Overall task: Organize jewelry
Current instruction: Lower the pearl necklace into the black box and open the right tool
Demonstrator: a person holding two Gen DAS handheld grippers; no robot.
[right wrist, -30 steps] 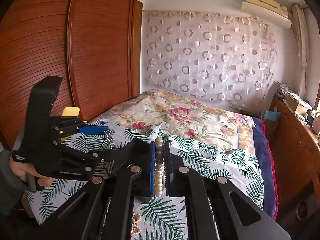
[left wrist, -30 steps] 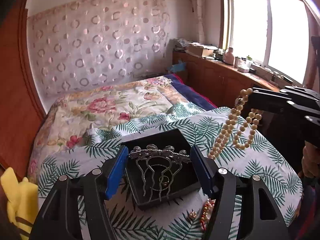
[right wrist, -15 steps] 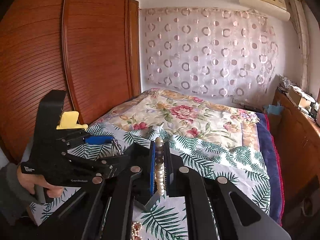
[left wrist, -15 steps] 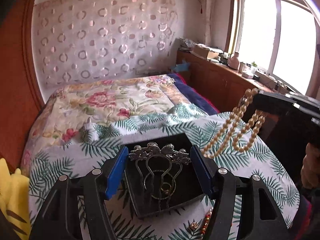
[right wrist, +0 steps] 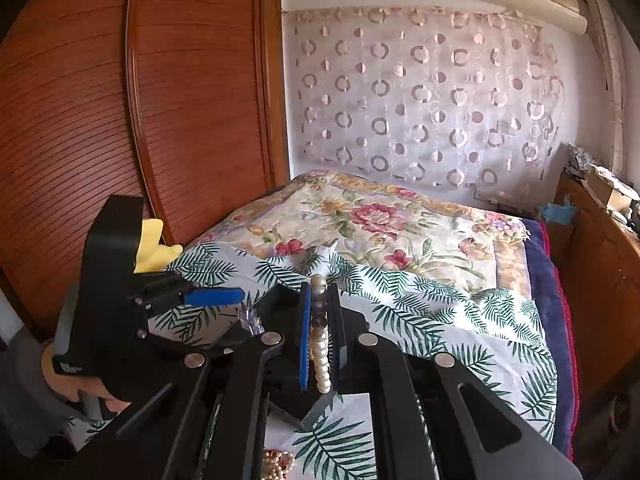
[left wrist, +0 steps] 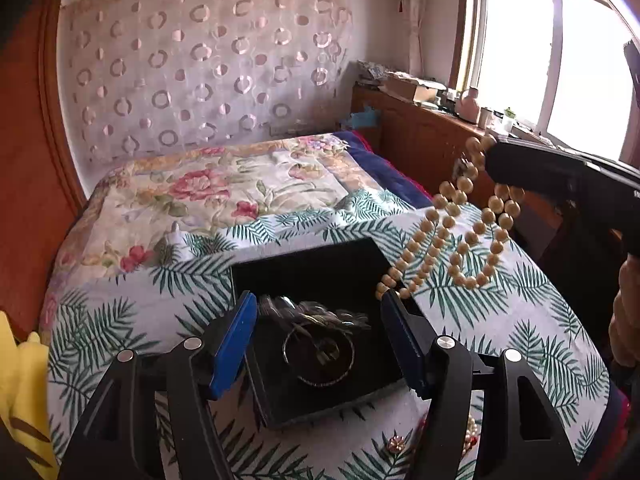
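On the bed (left wrist: 224,196), a palm-print cloth (left wrist: 500,320) covers the near end; floral quilt beyond, curtain (left wrist: 200,64) behind, window (left wrist: 560,72) on the right, wardrobe (right wrist: 140,120) on the left. Cloth likely serves as the work surface. Black box (left wrist: 316,276) sits mid-cloth, tilted, already holding a bangle (left wrist: 318,360) and a blurred silver piece (left wrist: 316,314).

Left gripper (left wrist: 318,340) hovers over the box, jaws wide apart, gripping nothing; probably just released the silver piece, though blur hides contact.

Right gripper (right wrist: 318,336) is clamped on the pearl necklace (right wrist: 320,344), loops hanging just right of the box (left wrist: 452,232), lowest beads near its rim. Held high so the strand drops in cleanly, I'd guess.

Loose bits (left wrist: 396,444) lie on the cloth near the front edge, not yet sorted.
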